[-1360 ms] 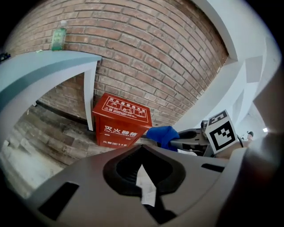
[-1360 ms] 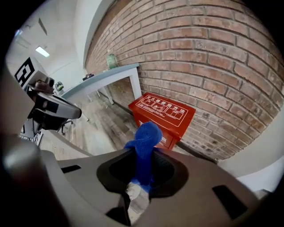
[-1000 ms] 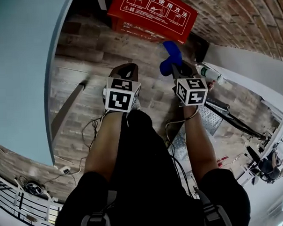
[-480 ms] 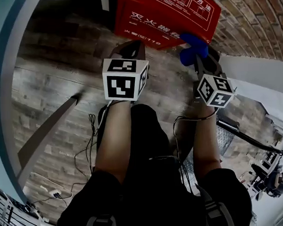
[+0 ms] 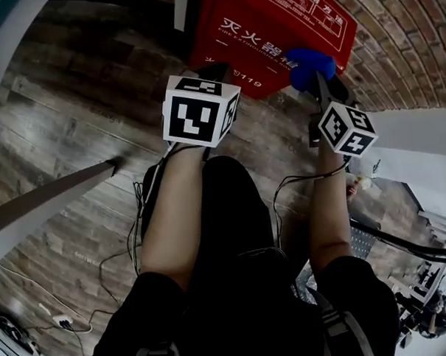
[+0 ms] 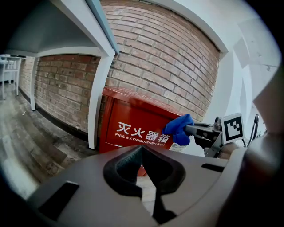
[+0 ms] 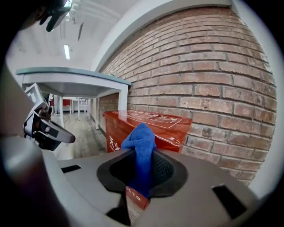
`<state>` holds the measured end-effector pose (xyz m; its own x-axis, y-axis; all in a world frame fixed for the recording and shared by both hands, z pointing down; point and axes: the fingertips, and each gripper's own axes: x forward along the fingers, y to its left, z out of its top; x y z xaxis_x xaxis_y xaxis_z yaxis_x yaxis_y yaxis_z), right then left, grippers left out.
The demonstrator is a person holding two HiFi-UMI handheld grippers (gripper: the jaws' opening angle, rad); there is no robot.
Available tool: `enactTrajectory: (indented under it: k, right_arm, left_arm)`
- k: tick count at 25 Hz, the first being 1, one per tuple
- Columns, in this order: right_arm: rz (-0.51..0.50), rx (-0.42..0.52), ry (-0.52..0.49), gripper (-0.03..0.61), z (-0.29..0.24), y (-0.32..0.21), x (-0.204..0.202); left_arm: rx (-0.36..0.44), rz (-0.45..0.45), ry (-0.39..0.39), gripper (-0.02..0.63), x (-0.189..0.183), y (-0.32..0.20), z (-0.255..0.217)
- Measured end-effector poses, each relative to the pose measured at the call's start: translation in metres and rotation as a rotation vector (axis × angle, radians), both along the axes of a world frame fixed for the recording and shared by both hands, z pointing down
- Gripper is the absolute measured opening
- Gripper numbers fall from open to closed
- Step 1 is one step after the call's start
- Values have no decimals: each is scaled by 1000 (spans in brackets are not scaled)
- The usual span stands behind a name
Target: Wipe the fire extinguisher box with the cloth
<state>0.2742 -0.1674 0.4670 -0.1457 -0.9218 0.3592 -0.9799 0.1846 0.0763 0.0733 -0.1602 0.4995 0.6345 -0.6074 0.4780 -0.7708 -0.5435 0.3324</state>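
Fire extinguisher box (image 5: 272,31): red, closed, on the wooden floor (image 5: 65,121) against the brick wall (image 7: 213,75), at the far side of the scene, with a white table leg (image 6: 95,97) just to its left. Over the last second it went from a small shape far off at the top of the head view to filling the far middle, its white lettering now readable, so you had closed in on it with both grippers leading. The blue cloth (image 7: 141,137) travelled with you. A second ago it showed over bare floor, short of the box; now, in the head view, it overlapped the box's near right corner. The right gripper (image 7: 143,153) was clamped on the cloth, a bunched fold standing up past the jaw tips. From that gripper's own view the box looked a little ahead of the cloth, and no view showed whether fabric had met metal, so touch or gap could not be told. The left gripper (image 6: 142,150) had its jaws together at the tips with nothing between them, pointed at the box front to the left of the cloth. Judgement: this was the end of the approach, with wiping not yet started. The top right corner was the likeliest first contact.
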Motion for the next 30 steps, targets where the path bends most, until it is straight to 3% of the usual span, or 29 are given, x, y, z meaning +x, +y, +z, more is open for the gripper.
enactTrajectory:
  k: [9,15,24,30]
  right_arm:
    - [-38,34,-173,83,-3,-34,-51]
    - [-82,43,-138,83,0,-71,-109]
    - [-145,56,-163,83,-8,-121,-198]
    - [-129,74,-101,83,3,-142,-230]
  left_arm:
    - [26,-53,5,8,-20,3,-11]
    - [28,-91,-8,8,-45,4,-16]
    - [25,-118,-71,8,-83,18,-17]
    - [38,-119,-85,8,-84,27,-22]
